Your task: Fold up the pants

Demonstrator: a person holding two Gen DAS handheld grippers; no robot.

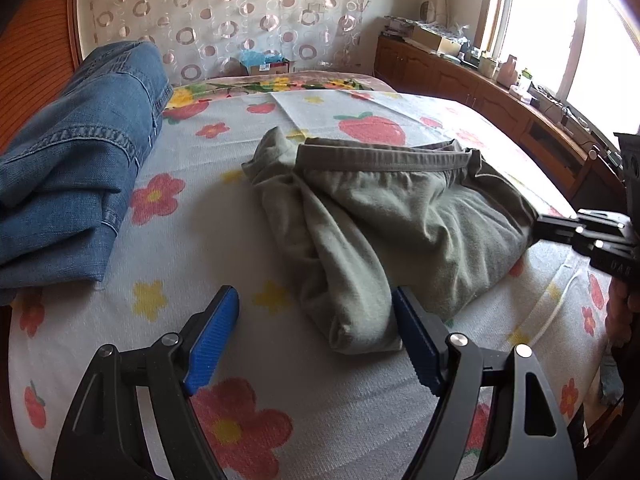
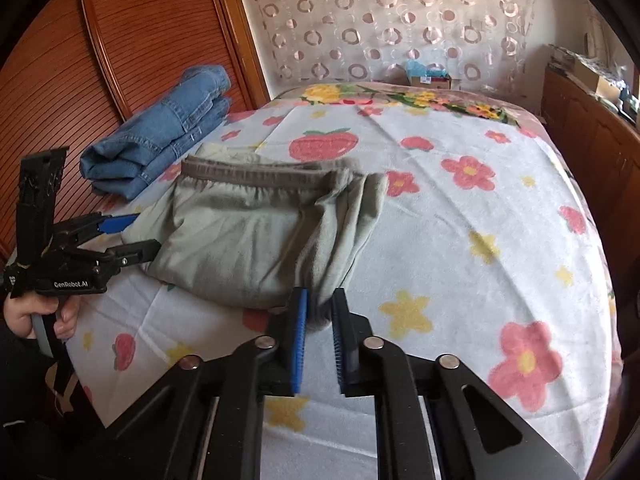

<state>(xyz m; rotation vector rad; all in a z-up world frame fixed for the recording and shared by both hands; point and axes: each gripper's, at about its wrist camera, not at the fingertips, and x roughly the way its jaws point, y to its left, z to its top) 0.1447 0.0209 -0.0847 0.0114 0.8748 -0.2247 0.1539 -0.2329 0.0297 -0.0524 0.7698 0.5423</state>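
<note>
Grey-green pants (image 1: 384, 216) lie folded in a bundle on the flowered bed cover (image 1: 200, 184), waistband at the far side. They also show in the right wrist view (image 2: 256, 232). My left gripper (image 1: 316, 320) is open, its blue pads on either side of the bundle's near left corner. It shows in the right wrist view (image 2: 136, 236) at the bundle's left edge. My right gripper (image 2: 320, 312) has its jaws narrow around the near corner of the pants, cloth between the pads. It shows in the left wrist view (image 1: 560, 228) at the bundle's right edge.
Folded blue jeans (image 1: 76, 168) lie at the bed's left side by a wooden wall panel (image 2: 120, 40). A wooden cabinet (image 1: 480, 92) with clutter runs along the right under a window. A patterned curtain (image 2: 380, 20) hangs behind the bed.
</note>
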